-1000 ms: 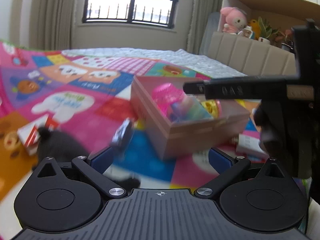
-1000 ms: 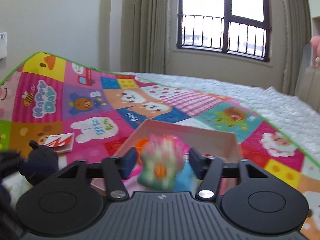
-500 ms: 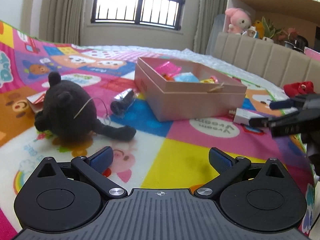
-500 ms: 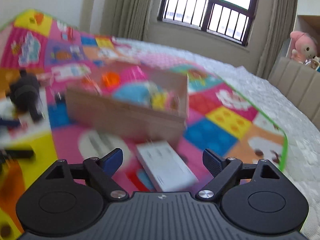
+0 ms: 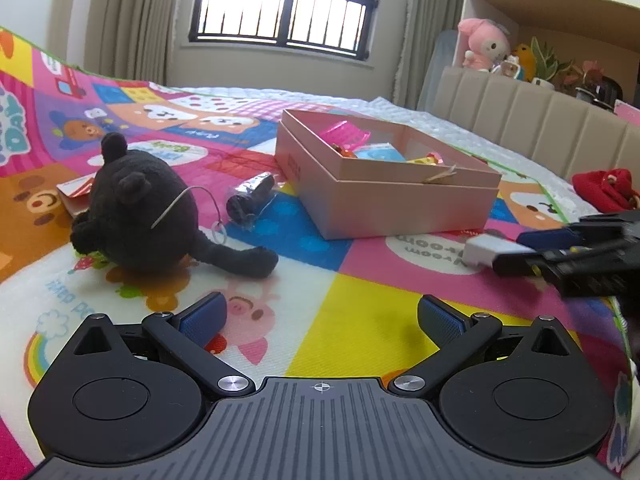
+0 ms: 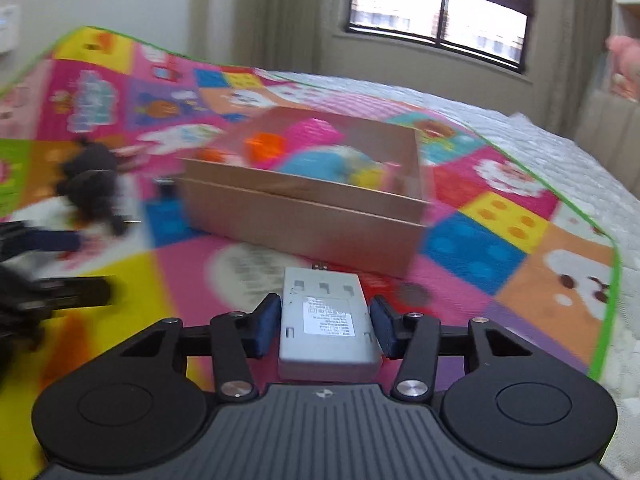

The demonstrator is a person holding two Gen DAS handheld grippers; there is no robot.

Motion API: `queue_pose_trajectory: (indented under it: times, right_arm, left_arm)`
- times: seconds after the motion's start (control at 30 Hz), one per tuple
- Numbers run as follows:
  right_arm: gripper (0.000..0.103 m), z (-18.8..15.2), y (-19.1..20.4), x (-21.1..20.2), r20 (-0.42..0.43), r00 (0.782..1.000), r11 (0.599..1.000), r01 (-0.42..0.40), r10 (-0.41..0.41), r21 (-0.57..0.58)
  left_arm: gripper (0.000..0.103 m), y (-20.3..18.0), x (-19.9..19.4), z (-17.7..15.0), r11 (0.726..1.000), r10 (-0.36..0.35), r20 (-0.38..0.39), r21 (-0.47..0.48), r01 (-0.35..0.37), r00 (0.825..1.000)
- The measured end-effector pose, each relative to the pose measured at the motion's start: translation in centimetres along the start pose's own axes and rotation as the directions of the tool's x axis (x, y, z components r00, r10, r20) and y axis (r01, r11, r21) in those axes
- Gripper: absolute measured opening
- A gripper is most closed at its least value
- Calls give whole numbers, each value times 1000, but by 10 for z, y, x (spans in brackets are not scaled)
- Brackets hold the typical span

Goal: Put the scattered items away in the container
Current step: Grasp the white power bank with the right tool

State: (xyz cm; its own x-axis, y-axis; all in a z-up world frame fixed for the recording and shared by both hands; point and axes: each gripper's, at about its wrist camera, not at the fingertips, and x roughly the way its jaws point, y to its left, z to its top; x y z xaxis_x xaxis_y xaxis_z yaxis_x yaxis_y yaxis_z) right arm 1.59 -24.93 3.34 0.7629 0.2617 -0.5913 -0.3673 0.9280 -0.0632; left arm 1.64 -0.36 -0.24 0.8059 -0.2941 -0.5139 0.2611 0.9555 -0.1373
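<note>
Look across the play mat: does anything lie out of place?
Yes. A black plush toy lies tipped over and a wrapped dark roll lies loose, both outside the pink box.

Each gripper is matte black plastic. On the left gripper [image 5: 322, 318], two round housings with shallow disc recesses flank a ribbed grey centre plate marked with a small crosshair. Angled black link arms run forward from silver screws to blue fingertips [image 5: 203, 316]. The right gripper [image 6: 325, 322] has the same build: triangular cut-outs behind the blue pads [image 6: 267, 322], silver screws at each joint.
</note>
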Motion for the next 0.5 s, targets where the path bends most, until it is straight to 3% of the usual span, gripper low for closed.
queue_pose_trajectory:
  times: [0.17,0.23,0.3,0.37,0.4,0.47,0.5]
  right_arm:
    - [49,-10,30,-14,46,995,995,-92,94,-47]
    - [57,-13,32,-15,84,993,996,-75,78,-44]
    - [66,-15,30,-15,135,990,999,-28,31,-24]
    - [68,-19,28,-13,169,986,1000,8,-8,1]
    - [68,-20,26,-12,175,985,1000,10,-13,19]
    - [70,-23,21,-9,179,984,999,7,-15,48]
    - [71,-24,20,-8,179,984,998,5,-15,58]
  left_arm:
    - [103,-5,3,9,999,23,-41,34,-21,999]
    - [103,-4,0,19,998,28,-15,52,-27,999]
    - [103,1,-4,32,995,80,46,61,-83,996]
    - [101,8,-2,47,990,114,82,78,-121,990]
    - [99,11,3,53,987,124,86,89,-131,989]
    - [61,14,14,63,981,144,70,120,-151,987]
    - [61,15,22,67,979,150,56,133,-157,987]
